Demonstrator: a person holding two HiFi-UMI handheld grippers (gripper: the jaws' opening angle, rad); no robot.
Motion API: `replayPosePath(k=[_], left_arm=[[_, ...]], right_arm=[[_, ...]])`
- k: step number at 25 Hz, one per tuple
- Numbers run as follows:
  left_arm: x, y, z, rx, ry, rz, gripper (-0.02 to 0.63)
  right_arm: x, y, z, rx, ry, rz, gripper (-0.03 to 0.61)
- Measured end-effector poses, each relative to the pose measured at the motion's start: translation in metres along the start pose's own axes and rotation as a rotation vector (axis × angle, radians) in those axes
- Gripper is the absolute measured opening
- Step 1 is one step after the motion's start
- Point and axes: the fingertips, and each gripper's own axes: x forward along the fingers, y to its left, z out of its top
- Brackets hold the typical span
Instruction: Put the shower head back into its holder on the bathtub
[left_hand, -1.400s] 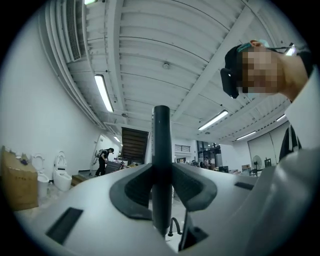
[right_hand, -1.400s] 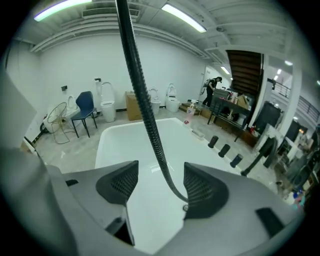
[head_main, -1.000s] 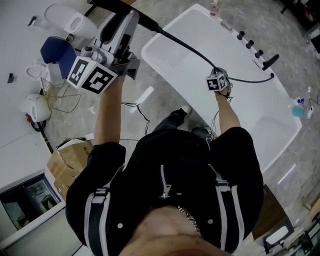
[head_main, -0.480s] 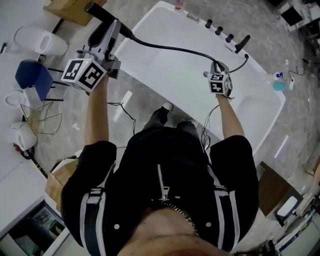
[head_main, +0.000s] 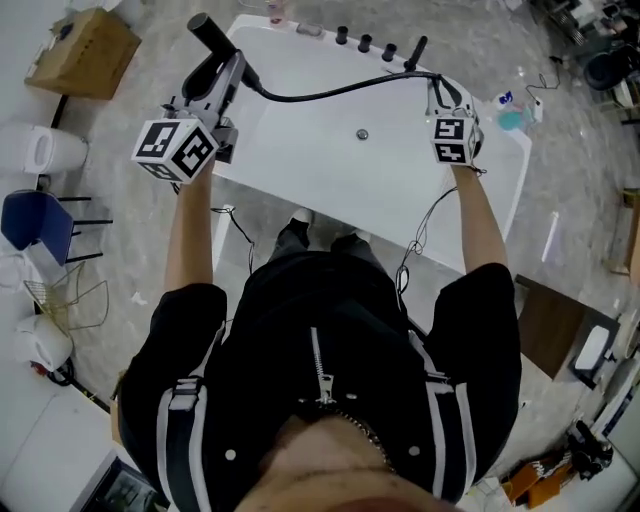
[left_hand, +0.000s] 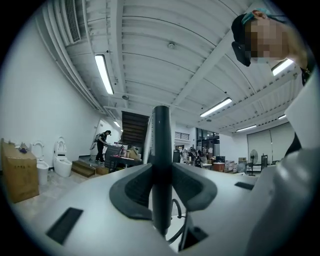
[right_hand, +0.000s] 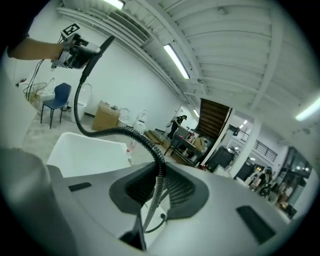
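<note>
The black shower head (head_main: 203, 31) sticks out past my left gripper (head_main: 218, 82), which is shut on its handle over the left corner of the white bathtub (head_main: 300, 170). In the left gripper view the handle (left_hand: 161, 150) stands upright between the pads. Its black hose (head_main: 330, 92) arcs across the tub to my right gripper (head_main: 438, 92), which is shut on it near the right rim. The right gripper view shows the ribbed hose (right_hand: 125, 131) pinched between the pads (right_hand: 185, 192). Three black knobs (head_main: 365, 43) and a black upright fitting (head_main: 415, 52) line the far rim.
A drain (head_main: 362, 133) sits in the tub floor. On the floor to the left are a cardboard box (head_main: 85, 50), a white toilet (head_main: 40, 150), a blue chair (head_main: 35, 225) and a wire basket (head_main: 60, 300). A turquoise bottle (head_main: 510, 115) stands right of the tub.
Both grippers have swung toward the tub's end with the knobs. The right one has lifted the hose from inside the tub up to the rim. The left one carried the shower head lower, over the tub's corner.
</note>
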Motion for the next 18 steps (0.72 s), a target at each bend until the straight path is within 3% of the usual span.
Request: replayPosePath(k=[10, 18], left_arm=[[0.061, -0.062, -0.019, -0.037, 0.000, -0.141, 0.132], [0.092, -0.100, -0.035, -0.053, 0.009, -0.175, 0.132]], right_arm=[[-0.021, -0.110, 0.051, -0.032, -0.103, -0.114, 0.064], [-0.002, -0.159, 0.065, -0.009, -0.163, -0.141, 0.064]])
